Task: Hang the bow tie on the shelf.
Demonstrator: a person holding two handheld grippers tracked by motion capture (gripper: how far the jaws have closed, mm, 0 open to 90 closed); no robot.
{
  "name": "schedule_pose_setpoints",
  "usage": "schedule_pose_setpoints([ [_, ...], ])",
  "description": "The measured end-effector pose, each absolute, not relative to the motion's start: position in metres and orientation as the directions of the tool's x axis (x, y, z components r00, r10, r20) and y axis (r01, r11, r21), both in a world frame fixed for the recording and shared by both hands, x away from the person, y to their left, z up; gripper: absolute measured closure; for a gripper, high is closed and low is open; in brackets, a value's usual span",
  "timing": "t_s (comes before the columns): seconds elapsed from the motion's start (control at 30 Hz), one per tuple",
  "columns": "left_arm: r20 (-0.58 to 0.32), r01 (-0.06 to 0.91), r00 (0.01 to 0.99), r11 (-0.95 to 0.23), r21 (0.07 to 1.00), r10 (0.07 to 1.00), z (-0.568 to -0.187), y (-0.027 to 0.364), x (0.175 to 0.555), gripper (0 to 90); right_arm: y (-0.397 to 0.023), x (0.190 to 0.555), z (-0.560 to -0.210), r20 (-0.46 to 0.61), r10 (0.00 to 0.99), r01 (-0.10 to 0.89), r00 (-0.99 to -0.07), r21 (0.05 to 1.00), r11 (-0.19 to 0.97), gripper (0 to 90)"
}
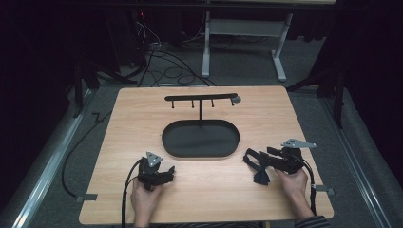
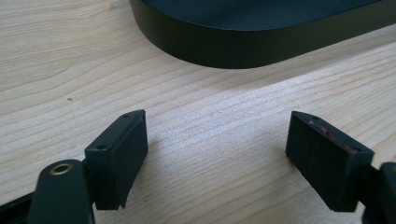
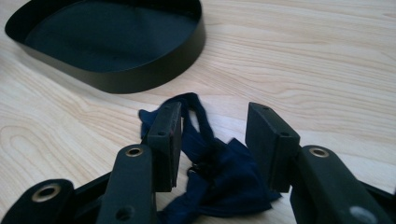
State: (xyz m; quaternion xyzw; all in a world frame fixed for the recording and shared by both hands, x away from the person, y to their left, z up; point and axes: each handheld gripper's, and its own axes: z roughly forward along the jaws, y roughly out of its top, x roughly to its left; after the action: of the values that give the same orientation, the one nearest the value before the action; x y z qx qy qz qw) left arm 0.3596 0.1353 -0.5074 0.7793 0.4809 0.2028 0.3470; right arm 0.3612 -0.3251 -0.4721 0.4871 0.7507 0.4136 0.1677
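A dark navy bow tie [image 3: 224, 179] lies on the wooden table [image 1: 204, 190] at the right, its strap looping toward the black oval tray [image 3: 140, 77]. My right gripper [image 3: 214, 116] stands open around it, one jaw on each side, and the pads do not squeeze the cloth. In the high view the bow tie [image 1: 261, 176] sits under the right gripper [image 1: 254, 161]. My left gripper [image 1: 169, 171] rests low on the table near the tray's front left. Its jaws [image 2: 215, 140] are wide open over bare wood, with the tray wall [image 2: 233, 44] just ahead.
The black oval tray [image 1: 200, 156] sits mid-table. A thin post rises from its back edge and carries a black bar with small hooks [image 1: 199, 97]. Bare wood surrounds the tray. Cables and a table frame [image 1: 242, 28] lie on the floor behind.
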Motion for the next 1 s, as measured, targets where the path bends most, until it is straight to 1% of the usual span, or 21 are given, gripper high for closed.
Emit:
schedule_pose_setpoints([
  [0.33, -0.018, 0.609, 0.455, -0.297, 0.736, 0.89, -0.507, 0.135, 0.36, 21.2, -0.308, 0.372, -0.476, 0.153, 0.844, 0.604, -0.514, 0.763, 0.229, 57.8],
  [0.5, -0.018, 0.609, 0.455, -0.297, 0.736, 0.89, -0.507, 0.135, 0.36, 21.1, -0.308, 0.38, -0.482, 0.181, 0.845, 0.637, -0.504, 0.739, 0.221, 57.7],
  [0.7, -0.017, 0.609, 0.455, -0.297, 0.736, 0.89, -0.507, 0.135, 0.36, 21.0, -0.308, 0.385, -0.486, 0.19, 0.847, 0.648, -0.497, 0.73, 0.217, 59.2],
  [0.77, -0.018, 0.609, 0.455, -0.296, 0.736, 0.89, -0.507, 0.135, 0.36, 21.0, -0.307, 0.388, -0.49, 0.194, 0.847, 0.651, -0.496, 0.728, 0.215, 63.0],
  [0.8, -0.018, 0.609, 0.455, -0.296, 0.736, 0.89, -0.507, 0.135, 0.36, 21.0, -0.307, 0.388, -0.49, 0.194, 0.847, 0.651, -0.496, 0.728, 0.215, 63.0],
  [0.87, -0.018, 0.609, 0.455, -0.296, 0.736, 0.89, -0.507, 0.135, 0.36, 21.0, -0.307, 0.389, -0.491, 0.203, 0.848, 0.661, -0.489, 0.721, 0.209, 65.8],
  [0.9, -0.018, 0.609, 0.455, -0.296, 0.736, 0.89, -0.507, 0.135, 0.36, 21.0, -0.306, 0.39, -0.493, 0.196, 0.851, 0.664, -0.487, 0.716, 0.214, 68.8],
  [0.93, -0.018, 0.609, 0.455, -0.296, 0.736, 0.89, -0.507, 0.135, 0.36, 21.0, -0.306, 0.39, -0.493, 0.196, 0.851, 0.664, -0.487, 0.716, 0.214, 68.8],
  [0.97, -0.017, 0.609, 0.456, -0.297, 0.736, 0.89, -0.507, 0.135, 0.36, 21.0, -0.305, 0.39, -0.494, 0.192, 0.85, 0.667, -0.491, 0.71, 0.225, 72.5],
  [1.0, -0.017, 0.609, 0.455, -0.297, 0.736, 0.89, -0.507, 0.135, 0.36, 21.0, -0.305, 0.391, -0.495, 0.187, 0.849, 0.665, -0.495, 0.71, 0.231, 74.1],
])
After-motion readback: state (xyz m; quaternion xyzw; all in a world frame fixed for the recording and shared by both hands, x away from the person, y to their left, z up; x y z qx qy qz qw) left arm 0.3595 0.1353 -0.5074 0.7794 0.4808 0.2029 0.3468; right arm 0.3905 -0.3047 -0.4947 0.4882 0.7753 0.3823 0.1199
